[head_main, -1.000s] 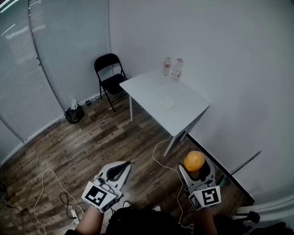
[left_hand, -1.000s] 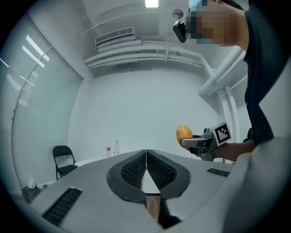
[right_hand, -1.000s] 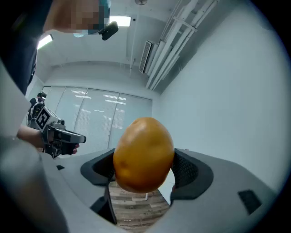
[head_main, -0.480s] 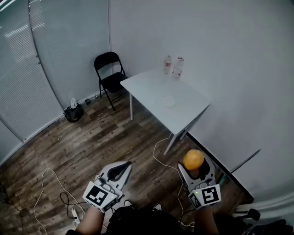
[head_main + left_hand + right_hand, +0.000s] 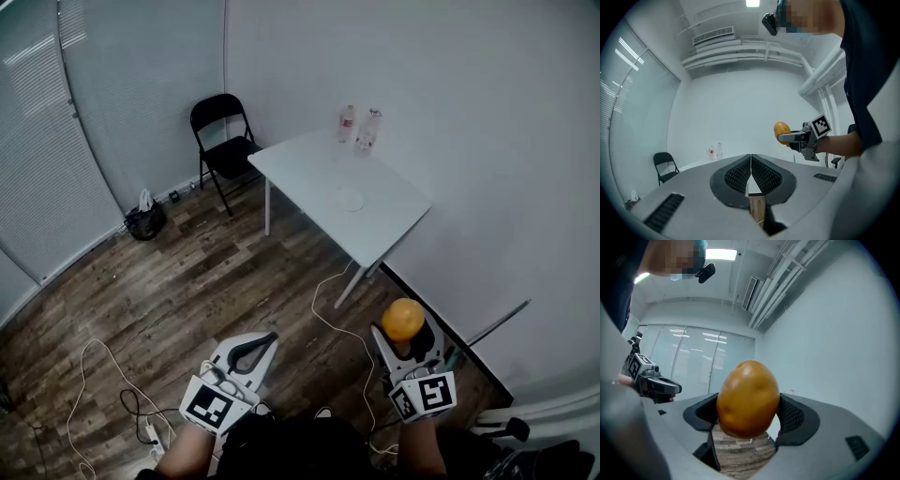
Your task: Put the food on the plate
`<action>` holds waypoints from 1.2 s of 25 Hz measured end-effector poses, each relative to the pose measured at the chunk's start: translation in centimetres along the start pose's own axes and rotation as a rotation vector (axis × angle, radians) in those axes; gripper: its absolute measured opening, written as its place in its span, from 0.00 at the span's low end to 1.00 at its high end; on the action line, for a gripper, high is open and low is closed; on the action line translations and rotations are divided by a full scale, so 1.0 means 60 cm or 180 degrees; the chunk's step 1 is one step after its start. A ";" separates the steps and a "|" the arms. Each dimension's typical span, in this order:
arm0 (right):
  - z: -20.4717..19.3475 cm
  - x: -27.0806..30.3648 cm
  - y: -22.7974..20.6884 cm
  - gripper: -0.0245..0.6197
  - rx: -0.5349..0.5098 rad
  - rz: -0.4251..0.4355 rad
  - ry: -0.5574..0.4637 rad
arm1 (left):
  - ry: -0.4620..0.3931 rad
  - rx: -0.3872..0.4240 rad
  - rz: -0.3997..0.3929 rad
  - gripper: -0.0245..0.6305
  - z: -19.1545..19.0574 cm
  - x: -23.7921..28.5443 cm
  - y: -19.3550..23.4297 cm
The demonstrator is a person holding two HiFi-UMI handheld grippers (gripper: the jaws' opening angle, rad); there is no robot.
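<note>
- The carry step is in hand: the orange (image 5: 402, 318) is gripped, but it is well away from the plate (image 5: 350, 199).
- The right hand-held gripper (image 5: 405, 332) is closed on the orange. In the right gripper view the fruit sits between the 2 ribbed pads, bulging above and below them.
- The left hand-held gripper (image 5: 266, 340) carries nothing; in the left gripper view its 2 jaws meet along a thin seam.
- Both sit at the bottom of the head view, above the wooden floor (image 5: 187, 291).
- The plate is a pale disc near the middle of the white table (image 5: 305, 173), at upper centre of the head view. It appears to have nothing on it.
- 2 bottles (image 5: 357, 127) stand at the table's far end, clear of the plate. A black chair (image 5: 223, 141) stands beside the table's left corner.
- The next move calls for walking up to the table, then bringing the orange low over the plate before the jaws part. A round fruit would probably roll off a shallow plate if let go from a height.
</note>
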State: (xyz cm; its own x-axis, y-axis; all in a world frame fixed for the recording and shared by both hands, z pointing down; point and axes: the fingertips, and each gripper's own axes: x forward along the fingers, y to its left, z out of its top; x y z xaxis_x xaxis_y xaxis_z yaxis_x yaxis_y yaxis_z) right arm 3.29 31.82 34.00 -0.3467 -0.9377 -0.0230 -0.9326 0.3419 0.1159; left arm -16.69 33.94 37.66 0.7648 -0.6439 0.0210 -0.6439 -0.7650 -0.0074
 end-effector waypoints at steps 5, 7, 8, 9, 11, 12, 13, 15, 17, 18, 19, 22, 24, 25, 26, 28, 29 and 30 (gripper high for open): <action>-0.027 0.014 0.040 0.63 0.0073 -0.0013 0.0080 | -0.0028 -0.0169 -0.0097 0.07 -0.018 -0.016 0.028; -0.033 0.021 0.048 0.63 0.0011 0.0002 0.0116 | -0.0034 -0.0231 -0.0070 0.07 -0.023 -0.020 0.047; -0.033 0.025 0.051 0.63 -0.0011 0.0010 0.0119 | -0.0035 -0.0265 -0.0050 0.07 -0.025 -0.021 0.056; -0.031 0.028 0.052 0.63 -0.0023 0.0013 0.0114 | -0.0037 -0.0295 -0.0031 0.07 -0.026 -0.022 0.065; -0.027 0.038 0.049 0.63 -0.0022 0.0006 0.0100 | -0.0048 -0.0326 -0.0001 0.07 -0.026 -0.019 0.081; -0.027 0.045 0.046 0.63 -0.0012 0.0005 0.0096 | -0.0054 -0.0327 0.0006 0.07 -0.025 -0.016 0.088; -0.029 0.054 0.042 0.63 0.0002 0.0010 0.0094 | -0.0055 -0.0325 0.0011 0.07 -0.025 -0.011 0.094; -0.036 0.075 0.034 0.63 0.0031 0.0037 0.0094 | -0.0038 -0.0323 0.0029 0.07 -0.027 0.000 0.108; -0.048 0.102 0.024 0.63 0.0057 0.0077 0.0102 | -0.0010 -0.0337 0.0074 0.07 -0.033 0.017 0.129; -0.053 0.117 0.019 0.63 0.0067 0.0098 0.0106 | 0.0004 -0.0354 0.0103 0.07 -0.036 0.027 0.142; -0.056 0.132 0.013 0.63 0.0075 0.0115 0.0102 | 0.0018 -0.0369 0.0133 0.07 -0.037 0.038 0.155; -0.060 0.179 -0.019 0.63 0.0113 0.0151 0.0065 | 0.0064 -0.0337 0.0180 0.07 -0.041 0.079 0.188; -0.059 0.207 -0.048 0.63 0.0165 0.0174 0.0032 | 0.0054 -0.0330 0.0163 0.07 -0.033 0.114 0.201; -0.059 0.221 -0.064 0.63 0.0182 0.0180 0.0019 | 0.0060 -0.0338 0.0168 0.07 -0.030 0.133 0.209; -0.059 0.236 -0.082 0.63 0.0194 0.0182 0.0011 | 0.0085 -0.0341 0.0186 0.07 -0.028 0.152 0.218; -0.063 0.264 -0.122 0.63 0.0220 0.0186 0.0017 | 0.0179 -0.0326 0.0245 0.07 -0.030 0.193 0.236; -0.066 0.277 -0.143 0.63 0.0229 0.0192 0.0029 | 0.0226 -0.0315 0.0266 0.07 -0.031 0.215 0.243; -0.070 0.289 -0.164 0.63 0.0234 0.0200 0.0047 | 0.0238 -0.0312 0.0265 0.07 -0.030 0.237 0.246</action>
State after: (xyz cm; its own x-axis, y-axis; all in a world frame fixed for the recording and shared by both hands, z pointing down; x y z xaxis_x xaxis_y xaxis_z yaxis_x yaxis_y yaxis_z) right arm 6.88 11.95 36.65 -0.4037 -0.9149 -0.0032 -0.9141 0.4032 0.0434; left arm -15.37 13.52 39.62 0.7072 -0.7000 0.0990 -0.7069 -0.7021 0.0854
